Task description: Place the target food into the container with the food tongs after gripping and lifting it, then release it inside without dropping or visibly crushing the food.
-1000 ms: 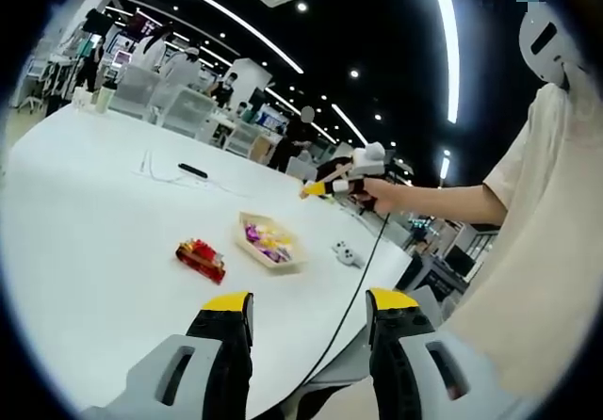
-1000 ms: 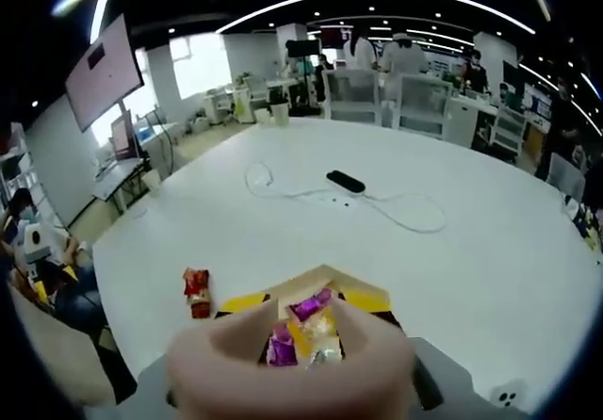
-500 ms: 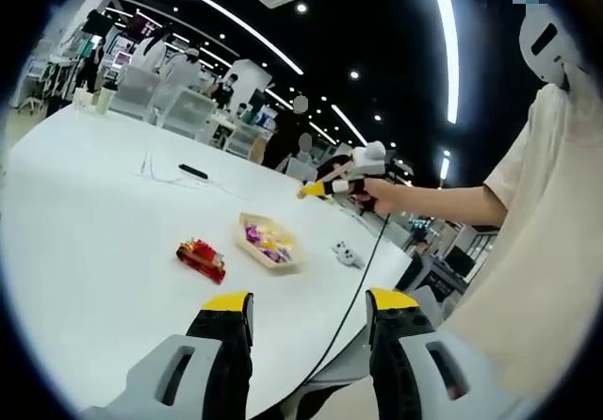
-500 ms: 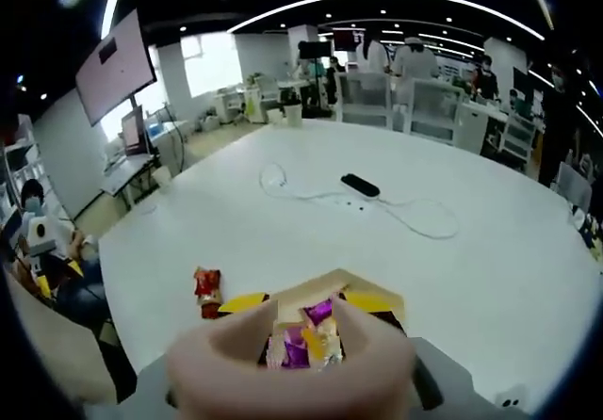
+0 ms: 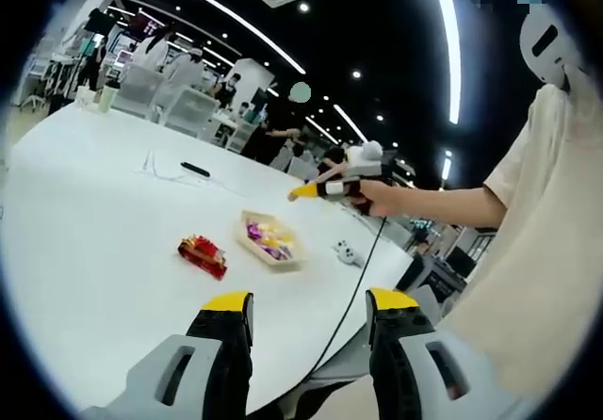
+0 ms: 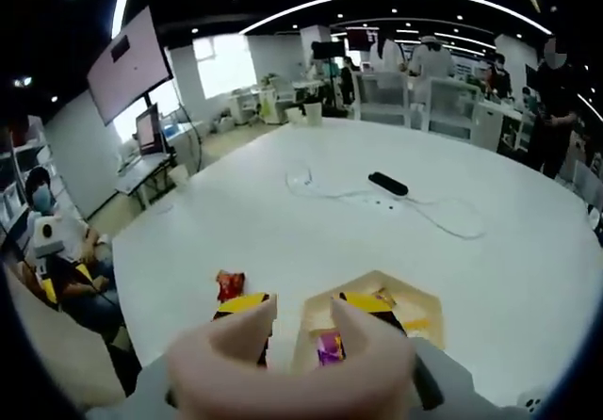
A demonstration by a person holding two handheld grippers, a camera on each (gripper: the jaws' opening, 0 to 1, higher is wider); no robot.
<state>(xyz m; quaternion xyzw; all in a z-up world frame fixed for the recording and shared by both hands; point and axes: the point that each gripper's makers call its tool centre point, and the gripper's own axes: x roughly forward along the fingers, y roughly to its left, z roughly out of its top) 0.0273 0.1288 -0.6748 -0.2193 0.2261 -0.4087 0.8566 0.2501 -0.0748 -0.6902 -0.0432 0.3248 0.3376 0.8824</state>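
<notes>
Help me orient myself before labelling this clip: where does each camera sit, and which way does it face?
Left gripper view: rides the left tongs, held low at the table edge, facing across it to the tray, red packet and right tongs; the person's arm and shirt show.
Right gripper view: rides the right tongs, above the table, looking down over the tray toward the room.
Shared: table, tray, red packet.
</notes>
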